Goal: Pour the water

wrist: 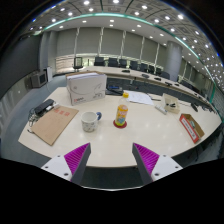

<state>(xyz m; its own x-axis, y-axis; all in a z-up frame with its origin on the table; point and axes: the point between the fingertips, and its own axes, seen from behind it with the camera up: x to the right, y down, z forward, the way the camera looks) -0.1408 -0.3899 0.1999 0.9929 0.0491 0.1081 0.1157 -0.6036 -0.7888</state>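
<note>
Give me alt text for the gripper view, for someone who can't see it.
The gripper hangs open and empty above a pale table, its fingers apart. Beyond them stand a mug and, beside it, a yellow bottle. A white box sits farther back in a large office.

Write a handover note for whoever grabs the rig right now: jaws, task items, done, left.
Gripper: jaws open, holding nothing, well short of the items.
Bottle: upright on the table, ahead of the fingers and slightly to the right.
Mug: upright, left of the bottle, apart from it.
Done: nothing visible; bottle not yet grasped.
Left: approach, grip bottle, pour into mug.
</note>
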